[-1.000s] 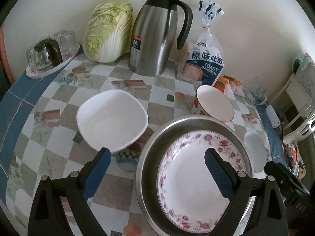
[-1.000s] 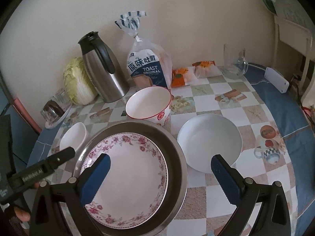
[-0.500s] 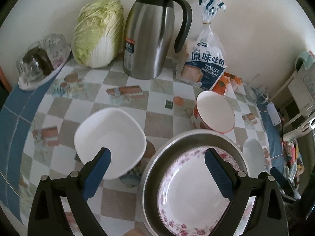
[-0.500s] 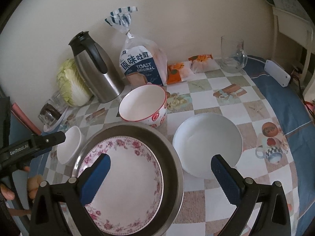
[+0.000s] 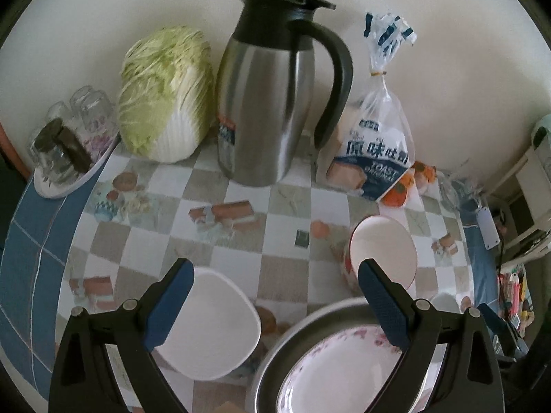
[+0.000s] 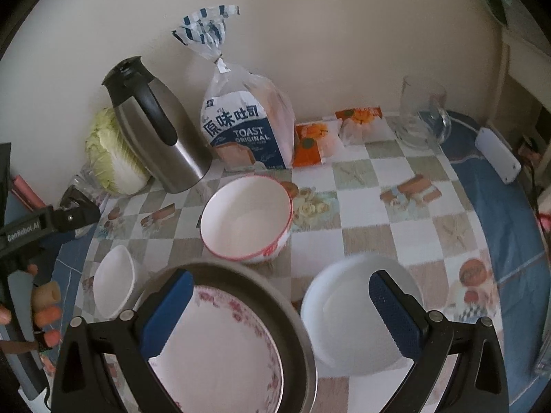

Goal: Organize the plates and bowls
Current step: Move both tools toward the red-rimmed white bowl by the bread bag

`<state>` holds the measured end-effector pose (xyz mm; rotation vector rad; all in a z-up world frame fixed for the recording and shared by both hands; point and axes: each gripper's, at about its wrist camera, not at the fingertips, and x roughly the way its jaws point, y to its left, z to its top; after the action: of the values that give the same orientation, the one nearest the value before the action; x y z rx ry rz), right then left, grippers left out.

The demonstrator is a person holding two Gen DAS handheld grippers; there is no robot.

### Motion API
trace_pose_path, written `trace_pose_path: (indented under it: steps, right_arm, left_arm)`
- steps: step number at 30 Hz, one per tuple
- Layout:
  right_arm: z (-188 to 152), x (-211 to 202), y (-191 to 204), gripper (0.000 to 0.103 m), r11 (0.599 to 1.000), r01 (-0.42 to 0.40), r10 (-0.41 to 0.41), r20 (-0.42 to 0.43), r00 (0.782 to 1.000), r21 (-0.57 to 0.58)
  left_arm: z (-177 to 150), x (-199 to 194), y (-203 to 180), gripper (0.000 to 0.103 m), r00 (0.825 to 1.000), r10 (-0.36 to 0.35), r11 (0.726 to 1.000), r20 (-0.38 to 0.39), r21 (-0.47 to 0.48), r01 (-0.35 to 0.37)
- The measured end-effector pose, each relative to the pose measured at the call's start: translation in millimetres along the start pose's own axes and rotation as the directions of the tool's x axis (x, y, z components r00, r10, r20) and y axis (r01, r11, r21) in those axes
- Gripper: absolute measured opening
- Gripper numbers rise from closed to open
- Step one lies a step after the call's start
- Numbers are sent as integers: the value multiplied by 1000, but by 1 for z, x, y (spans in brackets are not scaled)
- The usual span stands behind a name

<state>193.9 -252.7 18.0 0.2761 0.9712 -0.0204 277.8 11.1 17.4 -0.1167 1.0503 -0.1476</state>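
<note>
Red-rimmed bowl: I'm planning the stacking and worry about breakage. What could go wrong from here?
1. The red-rimmed bowl stands close to the metal basin holding the floral plate; lifting it carelessly could knock the rim.
2. The steel jug and toast bag stand just behind; a far reach might tip them.
3. The white plate is smooth, so the open right gripper could slip.

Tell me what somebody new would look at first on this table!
Probably the tall shiny steel jug standing at the back by the wall, with a big pale green cabbage to its left and a bag of toast bread to its right. Nearer, a flowery plate lies inside a metal basin, with a red-rimmed bowl just behind it.
</note>
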Motion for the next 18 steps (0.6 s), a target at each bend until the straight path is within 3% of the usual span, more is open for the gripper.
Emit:
trace_pose_path:
  steps: [8, 13, 18]
  right_arm:
    - [34, 29, -2, 103, 1000, 11, -11, -61, 998, -1]
    - [40, 67, -6, 103, 997, 75, -76, -138, 987, -17]
    - [47, 94, -14, 101, 996, 82, -77, -183, 980, 23]
  left_arm:
    - [18, 25, -28, 96, 999, -22, 998, -27, 56, 24]
    - [16, 61, -45, 96, 994, -46, 996, -104, 69, 53]
    - [11, 96, -65, 96, 987, -28, 990, -160, 130, 49]
